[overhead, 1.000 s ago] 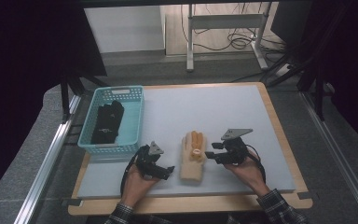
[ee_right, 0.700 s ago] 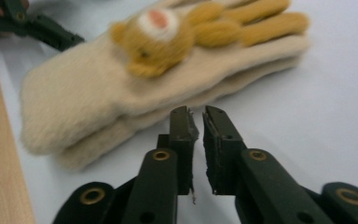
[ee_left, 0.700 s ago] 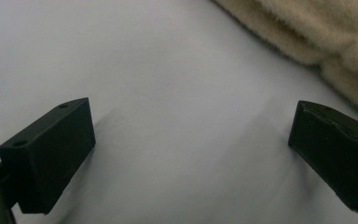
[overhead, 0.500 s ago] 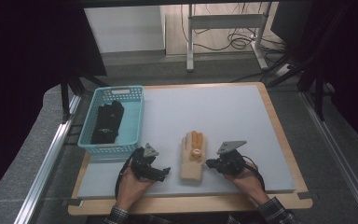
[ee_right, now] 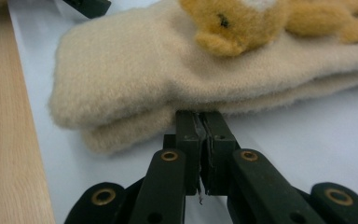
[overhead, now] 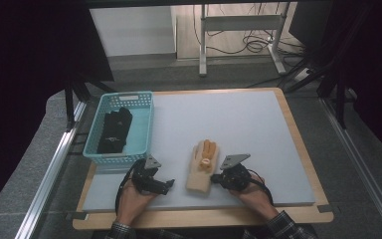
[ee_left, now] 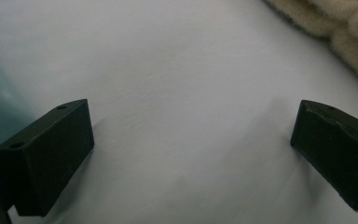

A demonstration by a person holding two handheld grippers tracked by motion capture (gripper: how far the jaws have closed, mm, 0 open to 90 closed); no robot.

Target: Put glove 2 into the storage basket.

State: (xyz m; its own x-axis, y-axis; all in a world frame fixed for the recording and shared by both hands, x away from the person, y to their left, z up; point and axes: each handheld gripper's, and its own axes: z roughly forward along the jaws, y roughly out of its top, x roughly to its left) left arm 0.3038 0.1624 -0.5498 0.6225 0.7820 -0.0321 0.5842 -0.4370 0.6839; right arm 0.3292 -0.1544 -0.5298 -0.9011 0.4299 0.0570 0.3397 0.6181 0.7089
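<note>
A pair of beige fleece gloves (overhead: 201,169) with an orange bear (ee_right: 242,18) on top lies stacked on the white mat (overhead: 229,119), cuffs toward the person. My right gripper (overhead: 216,178) is low at the right of the cuffs and shut. In the right gripper view, the right gripper (ee_right: 198,114) touches the lower glove's (ee_right: 144,70) edge, with no fabric seen between the jaws. My left gripper (overhead: 168,185) rests left of the gloves. The left gripper (ee_left: 193,116) stands open over bare mat, with the gloves (ee_left: 349,32) off to its upper right.
A turquoise basket (overhead: 144,124) with black gloves (overhead: 114,130) inside stands at the mat's left, just beyond my left hand. The mat lies on a wooden board (overhead: 298,139), whose near edge (ee_right: 4,140) is close to the cuffs.
Both hands have drawn a little toward the person. The right gripper has sunk to the mat beside the glove cuffs.
</note>
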